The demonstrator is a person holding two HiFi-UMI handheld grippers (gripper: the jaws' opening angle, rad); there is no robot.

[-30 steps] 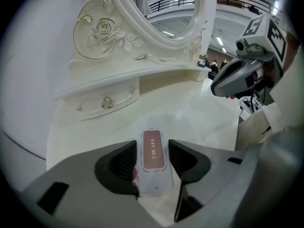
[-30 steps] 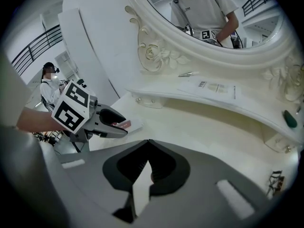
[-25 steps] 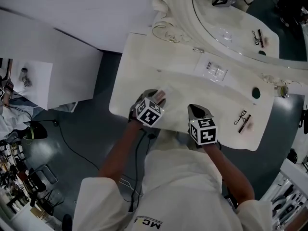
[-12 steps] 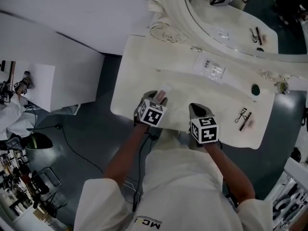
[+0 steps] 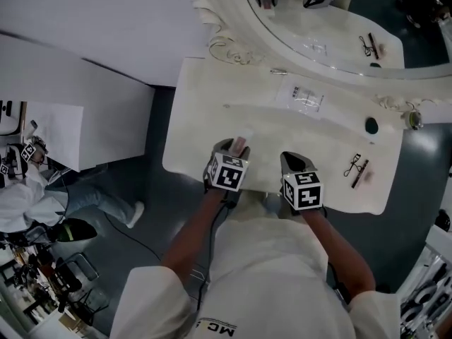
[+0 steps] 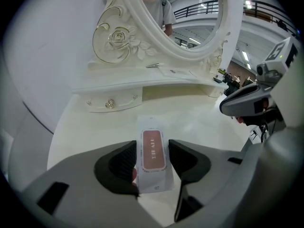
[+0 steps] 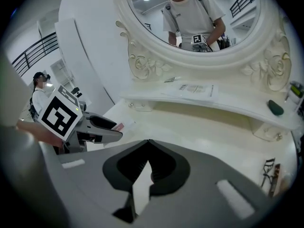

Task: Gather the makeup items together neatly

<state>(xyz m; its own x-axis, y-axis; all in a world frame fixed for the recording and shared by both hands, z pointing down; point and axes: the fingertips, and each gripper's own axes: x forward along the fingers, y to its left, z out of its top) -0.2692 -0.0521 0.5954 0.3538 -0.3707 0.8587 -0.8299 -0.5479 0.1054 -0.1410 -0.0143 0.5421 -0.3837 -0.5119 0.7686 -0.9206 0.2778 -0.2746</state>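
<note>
My left gripper (image 5: pixel 235 147) is shut on a flat white sachet (image 5: pixel 241 140) with a dusty-pink label, held a little above the near left part of the white dressing table (image 5: pixel 205 111). In the left gripper view the sachet (image 6: pixel 153 127) stands upright between the jaws. To its right my right gripper (image 5: pixel 293 162) is shut with nothing in it, its tips touching (image 7: pixel 148 144). An eyelash curler (image 5: pixel 354 165) and a pink stick (image 5: pixel 365 175) lie at the table's right end. A dark green round item (image 5: pixel 371 126) sits further back.
A raised shelf under the oval mirror (image 5: pixel 332 20) carries a clear flat package (image 5: pixel 305 97) and a small clip (image 5: pixel 278 70). A small bottle (image 5: pixel 412 119) stands at the right by the mirror frame. Dark floor surrounds the table, with another person at far left.
My left gripper has shifted slightly and rolled with the sachet still in its jaws. The right gripper has stayed in place, shut.
</note>
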